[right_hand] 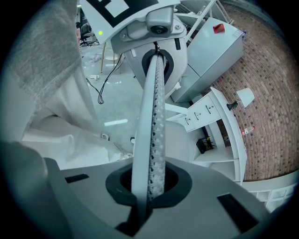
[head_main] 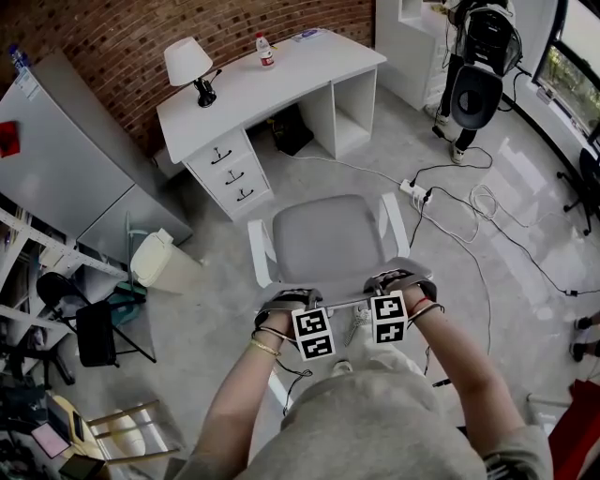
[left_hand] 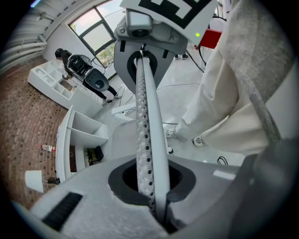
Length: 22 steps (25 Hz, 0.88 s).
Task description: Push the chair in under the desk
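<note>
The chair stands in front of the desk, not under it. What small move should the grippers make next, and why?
Probably push the chair forward toward the kneehole of the desk. The left gripper and the right gripper, both shut, are at its back, and bare floor separates seat from desk.

A staged office corner inside a larger lab or workroom. A white desk (head_main: 281, 80) with three drawers (head_main: 232, 173) stands against a red-brown brick wall (head_main: 112, 28). On it are a white-shaded table lamp (head_main: 187, 62) and a clear plastic bottle with a red label (head_main: 265, 50). A grey-seated office chair with white arms (head_main: 328, 234) faces it. Around this, a white power strip (head_main: 413, 191) and loose cables (head_main: 473, 202) trail over the glossy grey floor (head_main: 525, 309). Tall grey metal cabinets (head_main: 66, 150) line the left side. A black machine on a stand (head_main: 476, 89) sits near large windows (head_main: 574, 70). A black folding chair (head_main: 94, 333) stands among clutter at lower left.
</note>
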Each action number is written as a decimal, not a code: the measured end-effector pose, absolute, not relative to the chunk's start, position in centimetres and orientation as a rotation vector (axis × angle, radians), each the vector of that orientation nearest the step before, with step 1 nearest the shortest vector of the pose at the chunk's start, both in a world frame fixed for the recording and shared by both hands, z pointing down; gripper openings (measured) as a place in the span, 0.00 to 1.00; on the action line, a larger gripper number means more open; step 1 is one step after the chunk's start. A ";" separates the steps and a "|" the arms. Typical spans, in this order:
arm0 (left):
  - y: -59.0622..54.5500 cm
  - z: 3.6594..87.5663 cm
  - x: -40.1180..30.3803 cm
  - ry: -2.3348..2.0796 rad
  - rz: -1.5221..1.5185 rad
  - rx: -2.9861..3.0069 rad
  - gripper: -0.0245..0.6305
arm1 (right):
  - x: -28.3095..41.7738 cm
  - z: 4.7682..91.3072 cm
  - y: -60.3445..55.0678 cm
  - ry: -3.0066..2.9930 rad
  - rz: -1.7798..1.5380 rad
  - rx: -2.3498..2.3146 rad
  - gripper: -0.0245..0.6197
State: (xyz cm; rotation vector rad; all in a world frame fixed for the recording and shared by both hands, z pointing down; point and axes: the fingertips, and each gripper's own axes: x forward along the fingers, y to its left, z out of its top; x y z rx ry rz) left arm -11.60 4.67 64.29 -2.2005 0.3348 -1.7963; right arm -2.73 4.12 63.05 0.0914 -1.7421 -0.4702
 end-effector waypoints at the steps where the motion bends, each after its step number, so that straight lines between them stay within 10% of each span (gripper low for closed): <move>1: 4.4 64.3 -11.4 0.336 -1.796 -2.200 0.07 | -2.6 63.1 3.9 -1.742 -0.471 0.091 0.05; 22: -1.1 64.4 -9.5 0.303 -1.795 -2.206 0.06 | -0.6 63.1 -1.8 -1.738 -0.468 0.102 0.05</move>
